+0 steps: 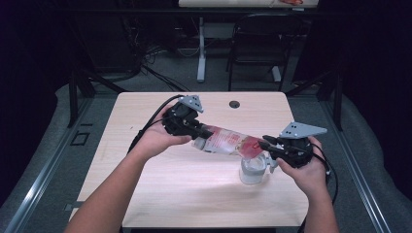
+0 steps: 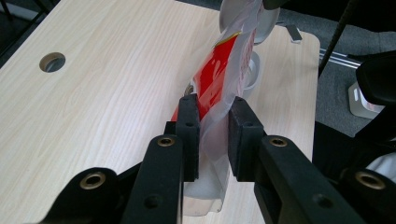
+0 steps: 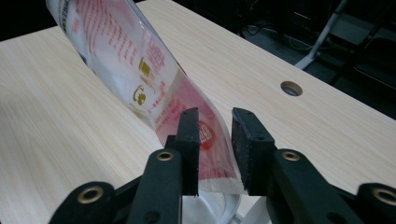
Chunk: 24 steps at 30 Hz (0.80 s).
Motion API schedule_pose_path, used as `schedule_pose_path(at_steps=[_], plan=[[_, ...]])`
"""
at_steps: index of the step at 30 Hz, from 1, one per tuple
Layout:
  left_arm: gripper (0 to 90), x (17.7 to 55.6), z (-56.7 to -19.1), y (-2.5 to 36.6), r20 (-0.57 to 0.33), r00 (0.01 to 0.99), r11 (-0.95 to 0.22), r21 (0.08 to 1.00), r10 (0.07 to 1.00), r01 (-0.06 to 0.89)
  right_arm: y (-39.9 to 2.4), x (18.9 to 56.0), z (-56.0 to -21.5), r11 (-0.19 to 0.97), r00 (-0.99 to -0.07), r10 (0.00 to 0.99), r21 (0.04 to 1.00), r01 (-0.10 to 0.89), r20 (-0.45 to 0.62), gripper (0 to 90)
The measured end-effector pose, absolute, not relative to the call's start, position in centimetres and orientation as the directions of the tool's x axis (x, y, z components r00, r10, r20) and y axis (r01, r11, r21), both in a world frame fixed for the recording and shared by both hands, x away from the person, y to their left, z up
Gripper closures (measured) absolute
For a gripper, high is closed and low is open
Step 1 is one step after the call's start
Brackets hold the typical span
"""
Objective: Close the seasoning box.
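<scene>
1. High view: a clear and red plastic bag [image 1: 224,141] hangs slanted above the table [image 1: 145,194], nearer its right edge, stretched between both grippers.
2. Left gripper [image 1: 201,132] pinches the bag's upper end; in the left gripper view its pads [image 2: 189,135] press the film from both sides.
3. Right gripper [image 1: 260,144] has its jaws slack around the bag's red lower end, one pad [image 3: 246,144] standing clear of the film.
4. A clear cup [image 1: 253,171] stands just under that lower end.
</scene>
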<state>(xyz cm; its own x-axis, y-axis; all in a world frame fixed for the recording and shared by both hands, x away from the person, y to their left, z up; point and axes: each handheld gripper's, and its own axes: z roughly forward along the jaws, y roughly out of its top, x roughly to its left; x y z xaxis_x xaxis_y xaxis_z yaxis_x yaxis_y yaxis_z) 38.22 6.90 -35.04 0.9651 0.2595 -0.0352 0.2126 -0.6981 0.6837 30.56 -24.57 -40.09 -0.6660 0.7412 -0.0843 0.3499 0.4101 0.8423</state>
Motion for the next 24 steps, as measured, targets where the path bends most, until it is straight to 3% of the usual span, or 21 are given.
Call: schedule_pose_path(at_steps=[17, 22, 24], plan=[[77.3, 38.29, -34.80, 6.61, -0.032, 0.966, -0.702, 0.680, 0.258, 0.211, -24.16, 30.92, -40.22, 0.418, -0.680, 0.729, 0.838, 0.351, -0.078, 73.2], [77.4, 38.31, -34.72, 6.48, -0.035, 0.964, -0.700, 0.681, 0.262, 0.215, -24.17, 30.88, -40.23, 0.417, -0.679, 0.730, 0.837, 0.354, -0.077, 78.4], [77.5, 38.32, -34.67, 6.42, -0.034, 0.965, -0.698, 0.684, 0.260, 0.212, -24.30, 30.86, -40.23, 0.415, -0.678, 0.732, 0.836, 0.358, -0.073, 84.3]])
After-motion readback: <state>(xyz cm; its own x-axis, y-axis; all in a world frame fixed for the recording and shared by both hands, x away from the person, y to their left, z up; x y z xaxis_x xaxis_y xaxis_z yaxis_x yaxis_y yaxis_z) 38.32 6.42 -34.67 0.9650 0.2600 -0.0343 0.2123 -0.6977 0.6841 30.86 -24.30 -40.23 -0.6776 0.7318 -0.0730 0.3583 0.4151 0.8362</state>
